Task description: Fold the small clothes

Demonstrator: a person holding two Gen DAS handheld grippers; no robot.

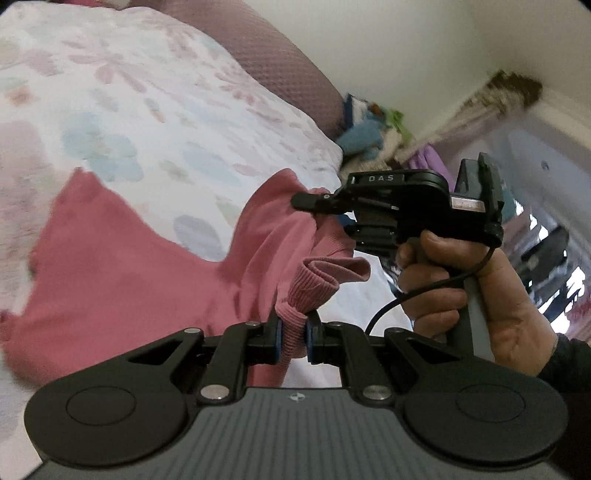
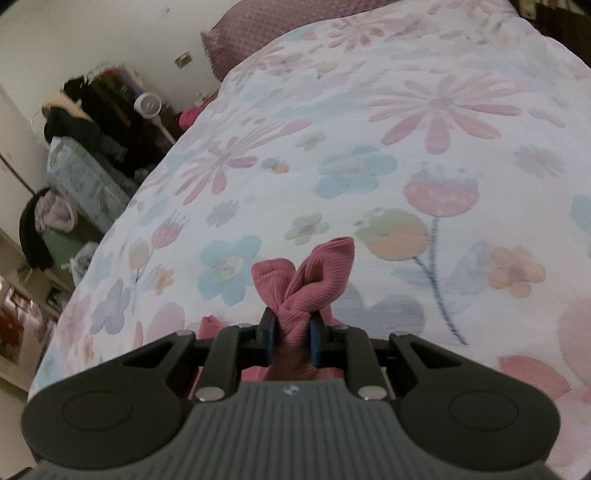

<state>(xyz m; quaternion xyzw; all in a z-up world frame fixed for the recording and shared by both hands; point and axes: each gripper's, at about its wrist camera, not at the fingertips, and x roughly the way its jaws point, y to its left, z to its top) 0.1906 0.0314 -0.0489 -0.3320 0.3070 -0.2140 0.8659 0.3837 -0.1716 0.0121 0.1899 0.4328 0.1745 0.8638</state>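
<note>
The pink ribbed garment (image 1: 129,266) hangs rumpled over the floral bedspread (image 1: 147,110), its ribbed edges pinched in both the left gripper (image 1: 293,332) and right gripper (image 2: 291,328).

A floral-quilted bed (image 2: 369,166) meets cream walls (image 2: 92,33); cluttered shelving (image 2: 99,122), blurred, possibly holds clothes.

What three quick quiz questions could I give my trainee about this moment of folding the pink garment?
1. True or false: both grippers are shut on the pink garment.
2. What does the garment lie on? A) bare wooden floor B) floral bedspread C) metal tray
3. What sort of fabric does the left gripper pinch?

Key: 1 true; the right gripper also clamps a bunched piece. 2 B. 3 ribbed pink fabric.
</note>
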